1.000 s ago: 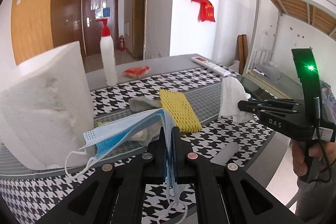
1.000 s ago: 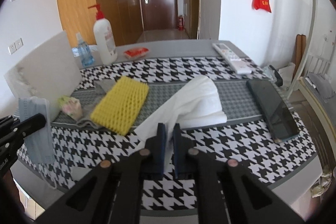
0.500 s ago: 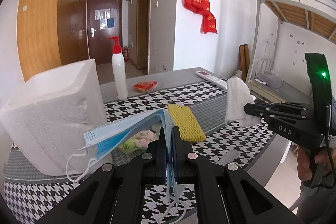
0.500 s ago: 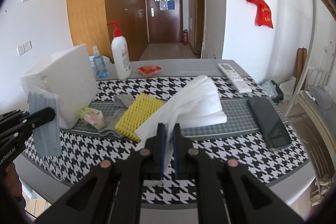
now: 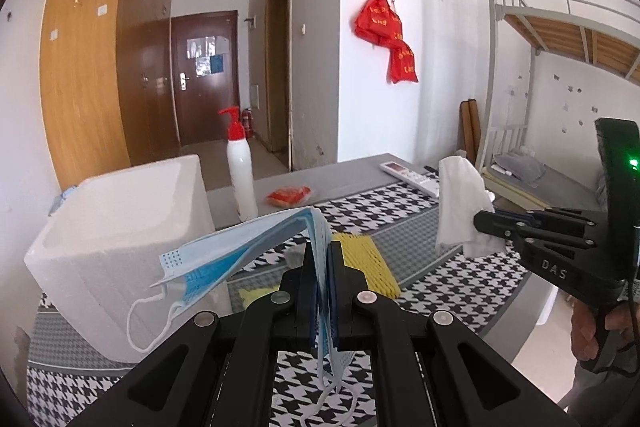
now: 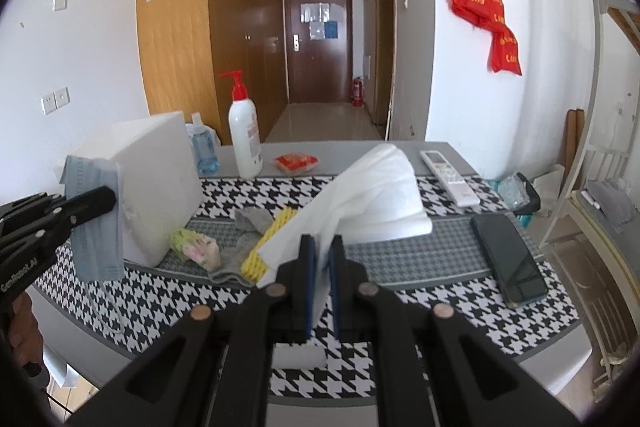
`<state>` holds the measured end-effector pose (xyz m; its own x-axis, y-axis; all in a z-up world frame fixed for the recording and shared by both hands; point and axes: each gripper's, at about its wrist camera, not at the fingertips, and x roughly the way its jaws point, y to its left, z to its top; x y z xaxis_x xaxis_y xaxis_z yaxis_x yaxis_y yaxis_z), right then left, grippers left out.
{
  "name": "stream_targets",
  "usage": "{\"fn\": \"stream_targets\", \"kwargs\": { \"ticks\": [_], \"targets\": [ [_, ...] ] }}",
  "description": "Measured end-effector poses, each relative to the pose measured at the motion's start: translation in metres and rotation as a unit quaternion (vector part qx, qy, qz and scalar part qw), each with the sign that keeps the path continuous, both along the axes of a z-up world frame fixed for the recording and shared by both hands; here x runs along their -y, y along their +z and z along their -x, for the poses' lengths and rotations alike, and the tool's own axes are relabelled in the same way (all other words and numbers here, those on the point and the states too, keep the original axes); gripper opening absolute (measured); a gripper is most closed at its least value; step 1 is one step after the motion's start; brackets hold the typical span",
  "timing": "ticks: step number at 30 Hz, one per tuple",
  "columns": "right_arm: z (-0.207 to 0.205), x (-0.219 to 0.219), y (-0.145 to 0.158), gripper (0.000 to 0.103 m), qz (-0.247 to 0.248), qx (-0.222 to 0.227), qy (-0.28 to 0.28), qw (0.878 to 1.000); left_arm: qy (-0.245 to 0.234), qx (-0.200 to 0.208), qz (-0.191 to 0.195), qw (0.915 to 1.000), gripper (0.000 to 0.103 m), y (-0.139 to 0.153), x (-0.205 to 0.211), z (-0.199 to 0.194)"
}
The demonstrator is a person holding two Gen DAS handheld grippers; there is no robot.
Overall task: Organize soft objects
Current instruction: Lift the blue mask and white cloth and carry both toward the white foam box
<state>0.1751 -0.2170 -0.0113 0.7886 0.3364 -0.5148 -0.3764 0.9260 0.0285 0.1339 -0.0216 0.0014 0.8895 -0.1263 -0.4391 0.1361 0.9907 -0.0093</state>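
My left gripper [image 5: 323, 247] is shut on a blue face mask [image 5: 240, 247] and holds it above the table beside the white foam box [image 5: 120, 239]; the mask also shows hanging in the right wrist view [image 6: 96, 219]. My right gripper [image 6: 322, 243] is shut on a white cloth [image 6: 372, 195], lifted over the table; it also shows in the left wrist view [image 5: 460, 207]. A yellow foam net [image 6: 272, 243], a grey sock [image 6: 244, 239] and a small floral pouch [image 6: 196, 247] lie on the houndstooth mat [image 6: 440, 307].
A white pump bottle [image 6: 244, 139], a blue sanitizer bottle [image 6: 202, 151] and a red packet [image 6: 296, 161] stand at the back. A remote [image 6: 450, 177] and a phone [image 6: 508, 259] lie at the right. The table's front edge [image 6: 400, 399] is near.
Both grippers have risen higher above the table with the mask and the cloth still held. The box and table items appear lower and farther in both views.
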Motion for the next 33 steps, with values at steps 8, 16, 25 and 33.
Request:
{"fn": "stream_targets", "kwargs": {
  "ticks": [8, 16, 25, 33],
  "targets": [
    [0.000, -0.006, 0.012, 0.009, -0.008, 0.015, 0.014, 1.000, 0.010, 0.013, -0.007, 0.9998, 0.004, 0.007, -0.004, 0.000],
    [0.001, -0.022, 0.029, 0.009, -0.020, 0.033, 0.036, 0.999, 0.030, 0.036, -0.007, 0.9989, 0.004, 0.027, -0.016, 0.004],
    [0.003, -0.044, 0.044, 0.009, -0.026, 0.049, 0.069, 0.996, 0.057, 0.051, -0.006, 0.9970, 0.004, 0.043, -0.037, 0.009],
    [0.004, -0.064, 0.053, 0.009, -0.030, 0.058, 0.097, 0.993, 0.085, 0.070, -0.006, 0.9939, 0.004, 0.061, -0.055, 0.016]
  ]
}}
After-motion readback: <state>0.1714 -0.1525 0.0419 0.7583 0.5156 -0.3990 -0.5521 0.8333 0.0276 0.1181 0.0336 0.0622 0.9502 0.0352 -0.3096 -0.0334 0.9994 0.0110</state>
